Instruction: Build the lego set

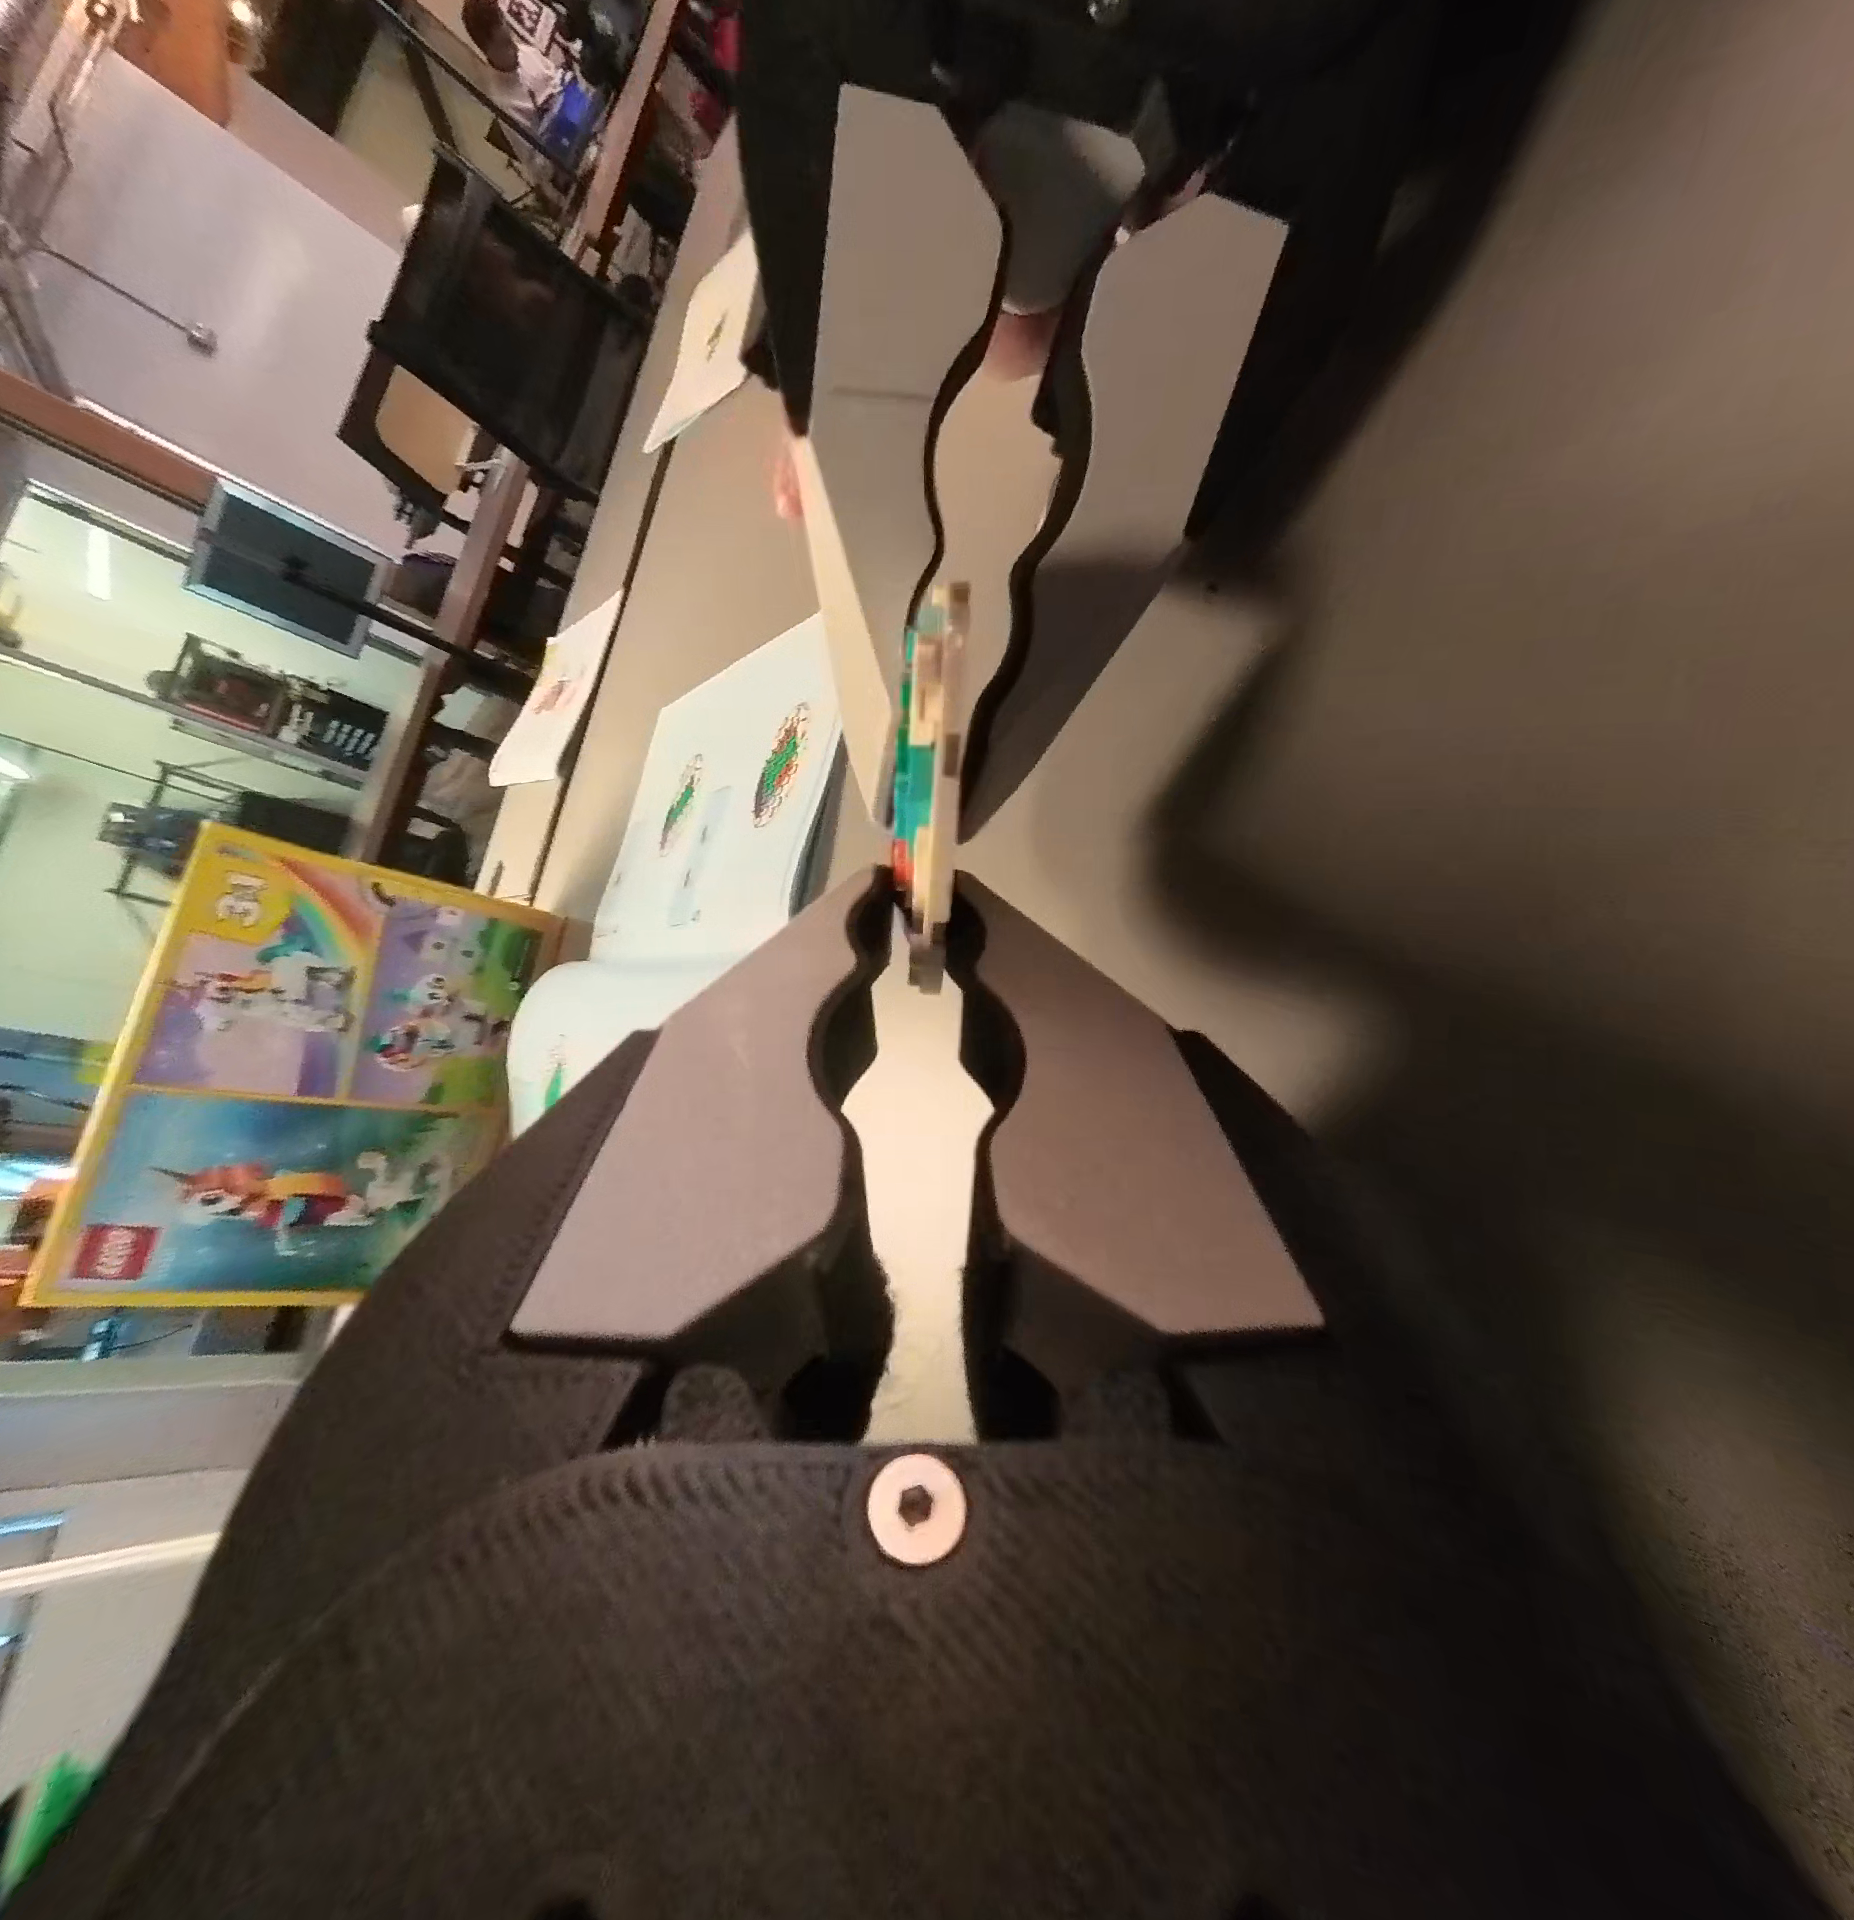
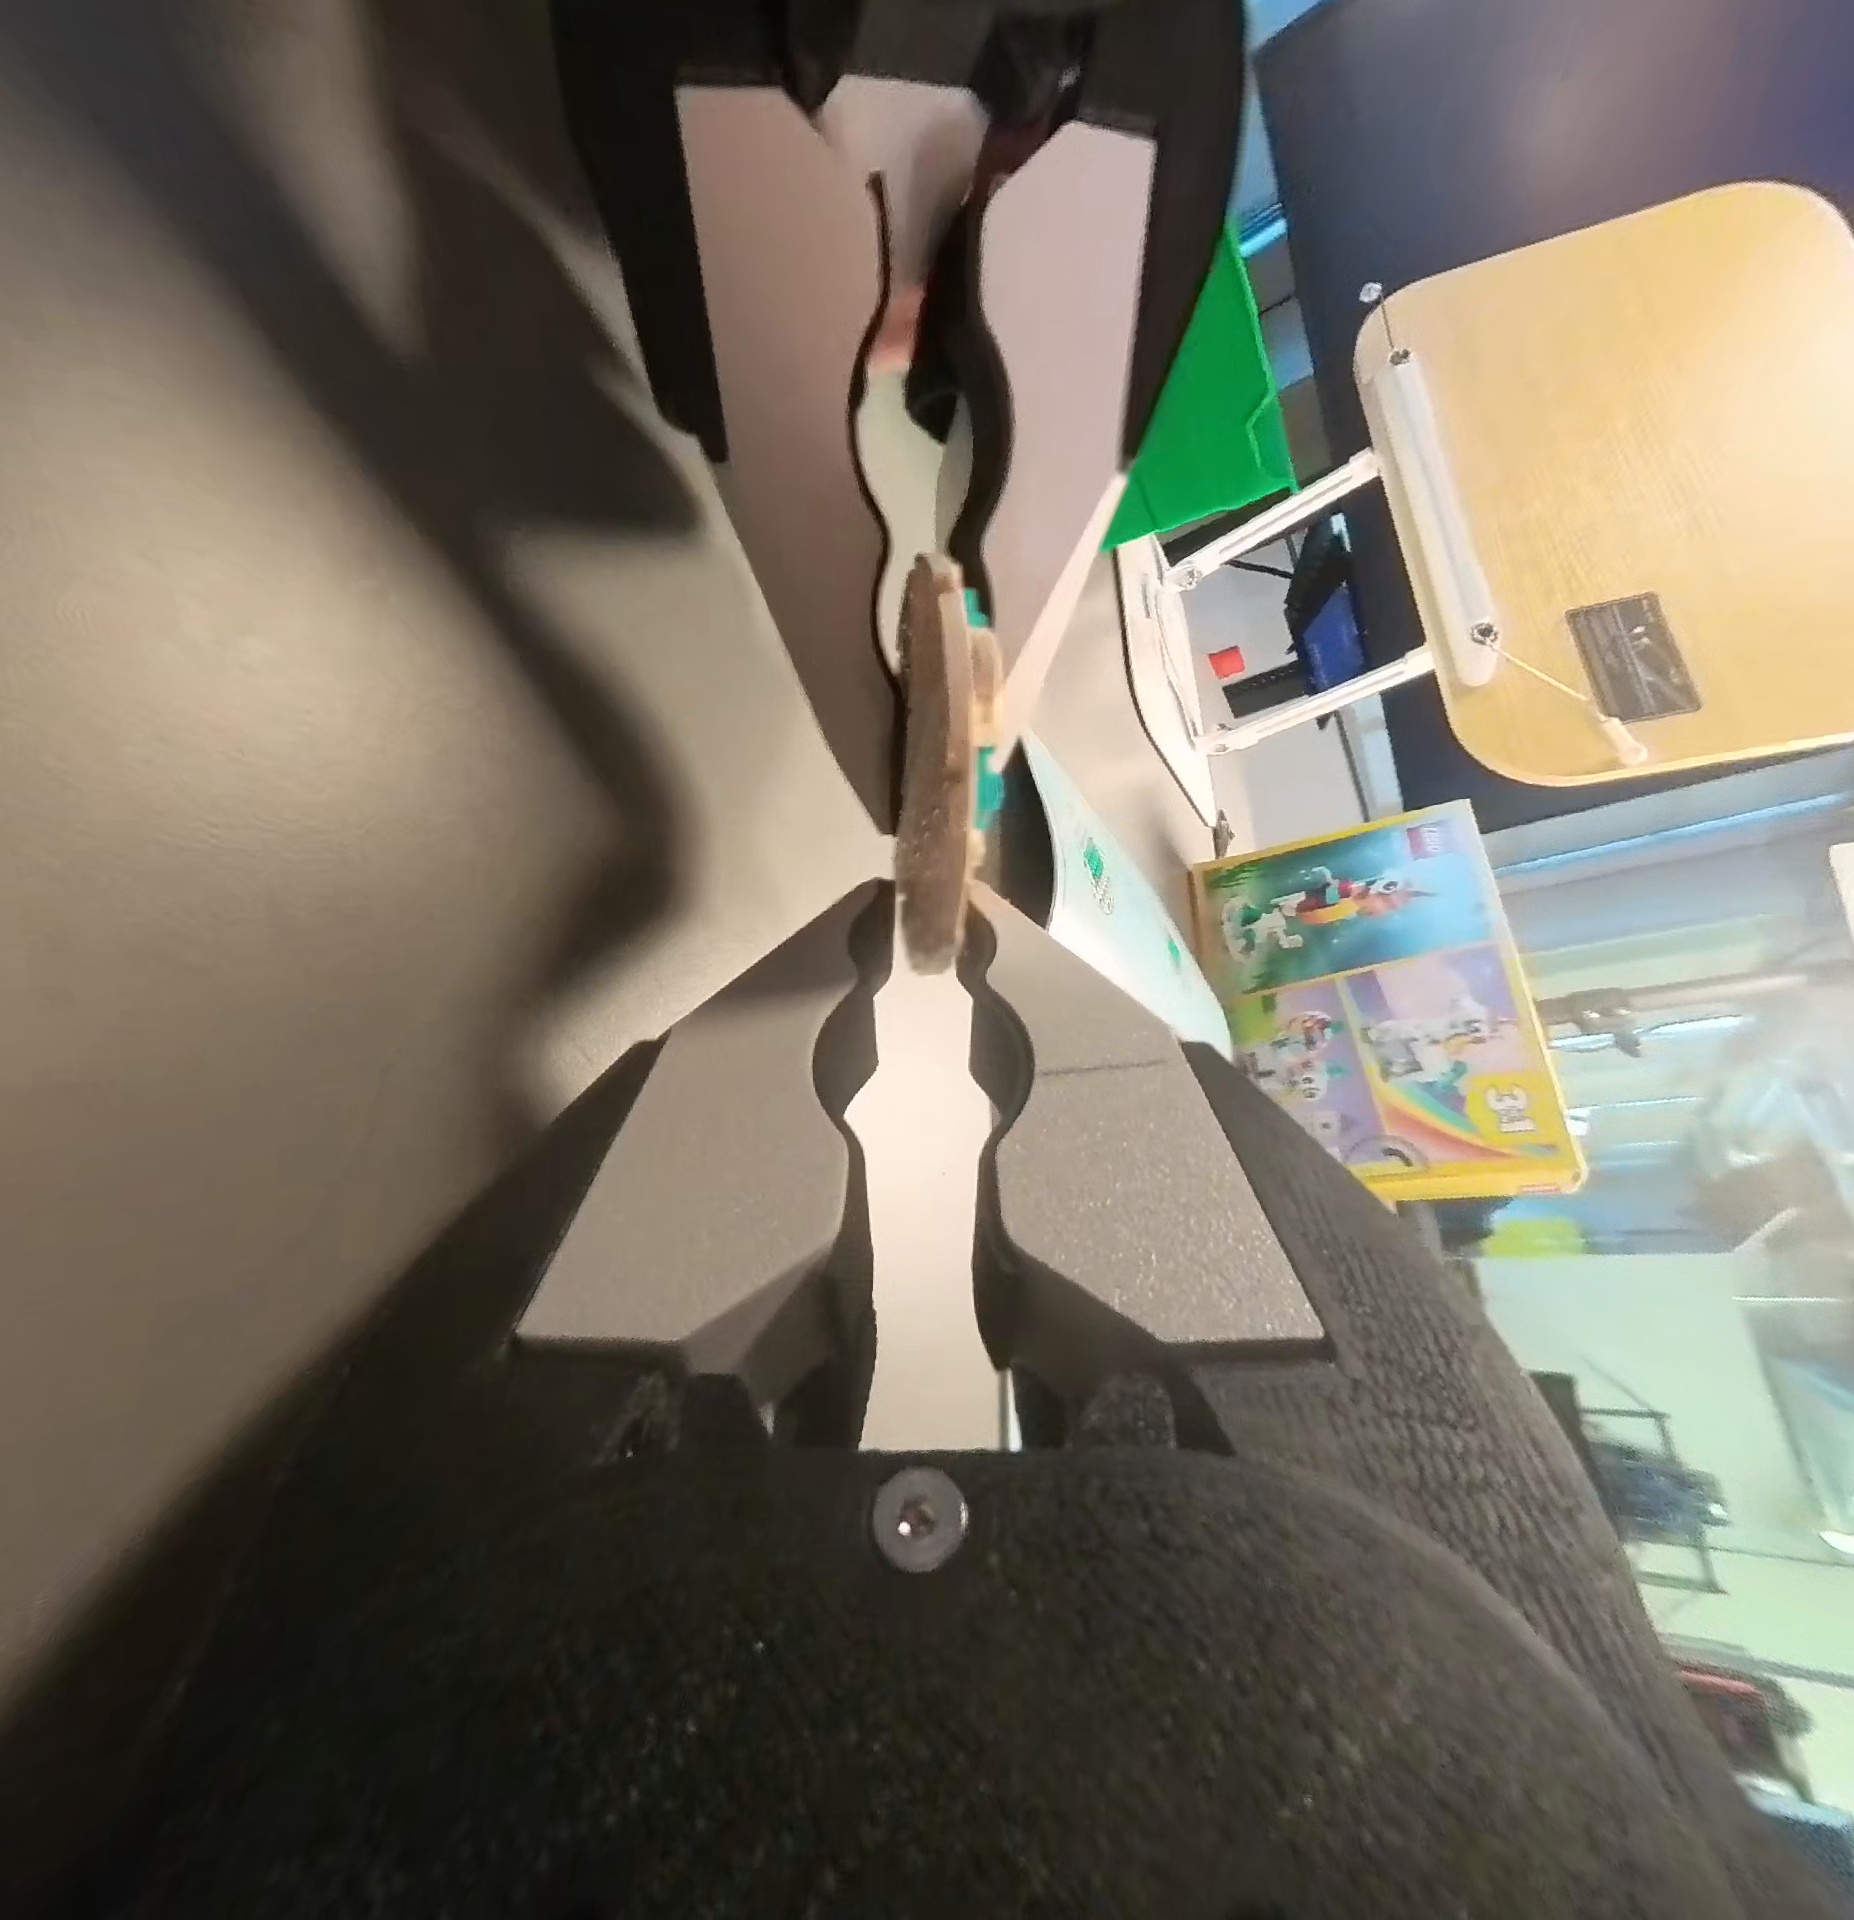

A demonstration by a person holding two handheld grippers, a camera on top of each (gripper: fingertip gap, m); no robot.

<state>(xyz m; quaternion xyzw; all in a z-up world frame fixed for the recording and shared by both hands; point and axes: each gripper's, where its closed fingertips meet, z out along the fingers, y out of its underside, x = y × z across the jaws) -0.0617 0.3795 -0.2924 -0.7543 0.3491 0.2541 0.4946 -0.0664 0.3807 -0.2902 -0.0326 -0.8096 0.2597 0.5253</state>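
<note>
A flat lego build (image 1: 930, 748) with a tan plate and teal, green and red bricks is held edge-on in the air between my two grippers, which face each other tip to tip. In the left wrist view my left gripper (image 1: 921, 914) is shut on its near edge, and my right gripper (image 1: 923, 821) comes from above, shut on its far part. In the right wrist view the build (image 2: 938, 769) shows its tan underside. There my right gripper (image 2: 928, 920) is shut on the near edge, with my left gripper (image 2: 944, 831) opposite.
The grey table (image 1: 1525, 520) runs beside the grippers. On it lie white instruction sheets (image 1: 725, 800) and a yellow lego box (image 1: 279, 1060), which also shows in the right wrist view (image 2: 1390, 997). A wooden seat (image 2: 1629, 468) and a green sheet (image 2: 1203, 416) stand beyond the table edge. The tips of both grippers are at nearly the same place.
</note>
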